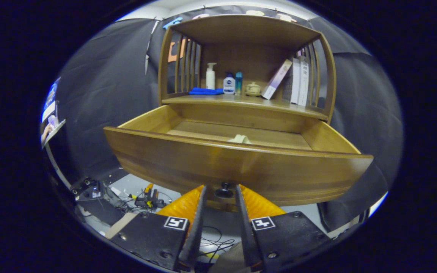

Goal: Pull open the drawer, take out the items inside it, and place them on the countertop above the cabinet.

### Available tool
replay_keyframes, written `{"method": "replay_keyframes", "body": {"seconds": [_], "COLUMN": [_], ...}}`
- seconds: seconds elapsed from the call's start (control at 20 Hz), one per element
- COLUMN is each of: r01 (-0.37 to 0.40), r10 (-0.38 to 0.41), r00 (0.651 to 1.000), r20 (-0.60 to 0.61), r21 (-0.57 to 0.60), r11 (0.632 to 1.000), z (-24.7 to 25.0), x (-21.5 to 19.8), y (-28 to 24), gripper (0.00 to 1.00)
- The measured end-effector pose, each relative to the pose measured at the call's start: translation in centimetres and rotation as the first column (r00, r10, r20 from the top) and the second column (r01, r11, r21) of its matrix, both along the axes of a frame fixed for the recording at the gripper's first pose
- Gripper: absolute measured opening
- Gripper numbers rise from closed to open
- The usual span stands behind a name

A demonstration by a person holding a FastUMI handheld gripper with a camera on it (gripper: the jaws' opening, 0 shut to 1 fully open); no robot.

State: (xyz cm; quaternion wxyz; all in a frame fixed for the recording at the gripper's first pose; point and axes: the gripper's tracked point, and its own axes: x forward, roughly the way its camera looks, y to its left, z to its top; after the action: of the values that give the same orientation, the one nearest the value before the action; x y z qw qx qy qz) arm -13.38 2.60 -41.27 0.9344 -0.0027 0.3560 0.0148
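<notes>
The drawer (pixel 237 167) stands pulled well out of the wooden cabinet (pixel 249 45), its curved front panel spanning the middle of the frame. At the lower centre of that panel sits the small dark knob (pixel 224 189), and the gripper (pixel 220 193) has its fingers on either side of it, narrowed around the knob. Whether both fingers actually press on it cannot be told from here; they look close to it at least.

Inside the drawer, a pale, crumpled item (pixel 240 139), perhaps a cloth or soft packet, lies on the drawer floor just behind the front panel, near the middle. Only its top peeks over the panel's rim. It lies almost straight above the fingers in the frame, which means up and forward past the panel's top edge, a shade to the right of the knob. Its long axis cannot be judged, since most of it is hidden.

The opening step looks done. The next move, as I judge it, calls for letting go of the knob, rising over the front panel and reaching down into the drawer for the item.

The surface (pixel 241 100) above the drawer, in the upper centre of the frame, carries a blue cloth (pixel 205 91), bottles (pixel 229 83), a small lidded jar (pixel 253 88) and leaning books (pixel 296 81); bare wood shows along its front edge.
</notes>
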Motion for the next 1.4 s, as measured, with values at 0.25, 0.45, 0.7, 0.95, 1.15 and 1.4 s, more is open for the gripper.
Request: {"method": "replay_keyframes", "body": {"seconds": [0.25,0.45,0.7,0.95,1.15,1.4], "r01": [-0.004,0.027,0.072,0.128,0.174,0.201], "r10": [0.004,-0.025,-0.061,-0.092,-0.130,-0.152], "r00": [1.000,0.999,0.990,0.939,0.903,0.855], "r20": [0.005,-0.022,-0.129,-0.331,-0.411,-0.497], "r21": [0.096,0.095,0.085,0.087,0.072,0.047], "r11": [0.995,0.995,0.994,0.988,0.982,0.978], "z": [4.6,6.2,4.7,1.1,-1.0,-3.0], "x": [2.0,5.1,9.2,11.2,12.8,13.8], "y": [0.9,-0.6,-2.4,-3.3,-4.3,-4.6], "gripper": [0.72,0.80,0.80,0.80,0.76,0.70]}}
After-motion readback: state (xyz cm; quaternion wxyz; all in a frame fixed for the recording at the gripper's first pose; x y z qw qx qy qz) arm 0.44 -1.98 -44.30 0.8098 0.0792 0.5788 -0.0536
